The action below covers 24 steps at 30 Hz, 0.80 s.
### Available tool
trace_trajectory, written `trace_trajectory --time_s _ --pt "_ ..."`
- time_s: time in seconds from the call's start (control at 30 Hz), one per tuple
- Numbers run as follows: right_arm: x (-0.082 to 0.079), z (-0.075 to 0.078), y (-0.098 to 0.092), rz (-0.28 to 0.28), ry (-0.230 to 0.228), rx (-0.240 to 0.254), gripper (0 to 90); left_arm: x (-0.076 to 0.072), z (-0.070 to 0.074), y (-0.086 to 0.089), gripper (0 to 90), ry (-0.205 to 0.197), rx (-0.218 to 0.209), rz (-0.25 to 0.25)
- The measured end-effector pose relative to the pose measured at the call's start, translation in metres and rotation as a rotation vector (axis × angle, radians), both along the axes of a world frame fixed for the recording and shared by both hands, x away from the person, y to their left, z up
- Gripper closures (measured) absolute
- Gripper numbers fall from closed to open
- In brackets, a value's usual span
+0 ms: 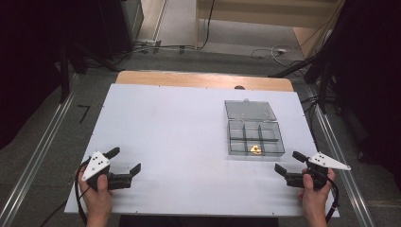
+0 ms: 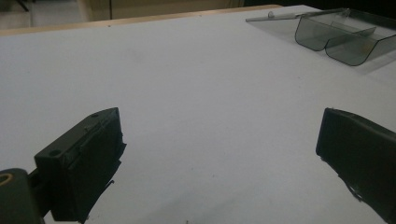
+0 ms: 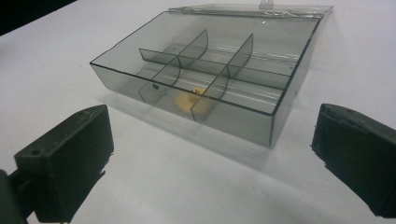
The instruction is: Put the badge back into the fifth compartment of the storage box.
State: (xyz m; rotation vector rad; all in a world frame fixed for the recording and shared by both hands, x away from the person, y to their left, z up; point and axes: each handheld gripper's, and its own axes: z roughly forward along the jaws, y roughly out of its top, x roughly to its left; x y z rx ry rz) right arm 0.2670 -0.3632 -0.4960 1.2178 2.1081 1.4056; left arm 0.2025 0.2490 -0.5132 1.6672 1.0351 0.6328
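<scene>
White desk [image 1: 179,142], wooden strip showing along its far edge. On the right half sits a smoky clear compartment box [image 1: 255,138], lid [image 1: 250,109] swung fully open and lying flat on the desk behind it. The box is split into six cells, two rows of three. One small yellow-orange piece [image 1: 256,150] lies in the middle cell of the near row; the other cells look bare.

Left gripper [image 1: 126,161] is held low over the near-left corner of the desk, well apart from the box, fingers [image 1: 112,152] spread wide and gripping nothing. In the left gripper view the two black fingers [image 2: 81,163] frame bare white surface, with a corner of the box [image 2: 348,39] far off at upper right.

Right gripper [image 1: 289,163] is held at the near-right edge of the desk, just short of the box's near-right corner, not touching it. Its fingers [image 1: 282,169] are likewise released, wide apart, nothing between them. The right gripper view looks straight at the box [image 3: 243,119] from close by; the yellow piece [image 3: 192,101] shows through the front wall, resting on the floor of its cell beside a divider.

Each gripper is held by a hand entering from the near edge, left hand [image 1: 98,195] and right hand [image 1: 314,194].
</scene>
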Motion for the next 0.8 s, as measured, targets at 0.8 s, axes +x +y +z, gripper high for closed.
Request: trace_trajectory --time_s 0.8 --pt "0.002 -0.006 -0.005 -0.01 0.007 -0.052 0.0 0.0 0.0 0.0 1.1 0.001 0.002 0.0"
